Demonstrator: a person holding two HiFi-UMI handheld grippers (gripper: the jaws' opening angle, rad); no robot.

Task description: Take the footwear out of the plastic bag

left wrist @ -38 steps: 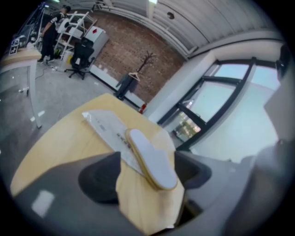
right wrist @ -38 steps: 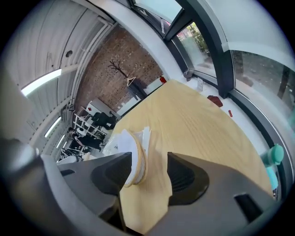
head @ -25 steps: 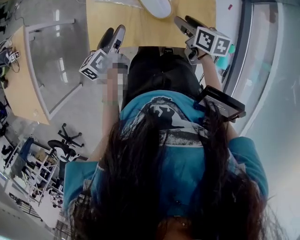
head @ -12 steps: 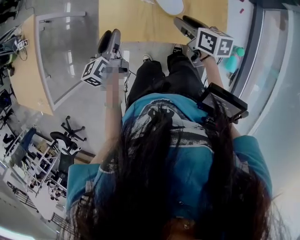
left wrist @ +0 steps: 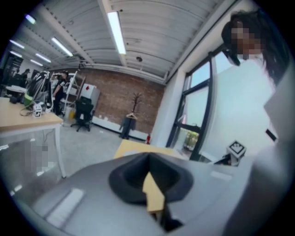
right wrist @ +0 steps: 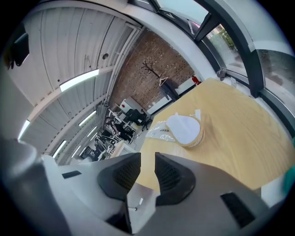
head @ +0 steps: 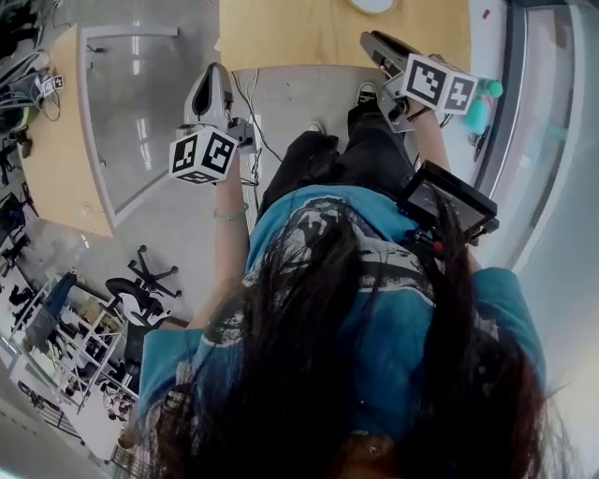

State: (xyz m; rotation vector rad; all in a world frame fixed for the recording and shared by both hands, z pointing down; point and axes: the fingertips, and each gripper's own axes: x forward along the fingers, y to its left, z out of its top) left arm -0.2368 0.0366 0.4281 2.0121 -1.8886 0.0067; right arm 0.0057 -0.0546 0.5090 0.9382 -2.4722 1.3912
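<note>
White footwear [right wrist: 186, 130] with a tan edge lies on the wooden table [right wrist: 239, 138], and a crumpled clear plastic bag [right wrist: 159, 131] touches its left side. In the head view only the footwear's rim [head: 372, 4] shows at the top, on the table [head: 309, 33]. My left gripper [head: 213, 71] hangs over the floor, short of the table's near edge. Its jaws [left wrist: 148, 157] are shut with nothing in them. My right gripper [head: 371, 40] is at the table's near right corner. Its jaws [right wrist: 147, 159] are closing, a narrow gap still showing, with nothing between them.
The person's head and blue shirt fill the middle of the head view. Cables [head: 251, 108] run across the grey floor under the table. Another desk [head: 51, 140] stands at the left, with office chairs [head: 140, 276] below it. A glass wall and a teal object [head: 479, 105] are at the right.
The left jaws have gone from open to shut. The right jaws have narrowed. Both grippers sit further back from the table, and the footwear has slid almost out of the head view.
</note>
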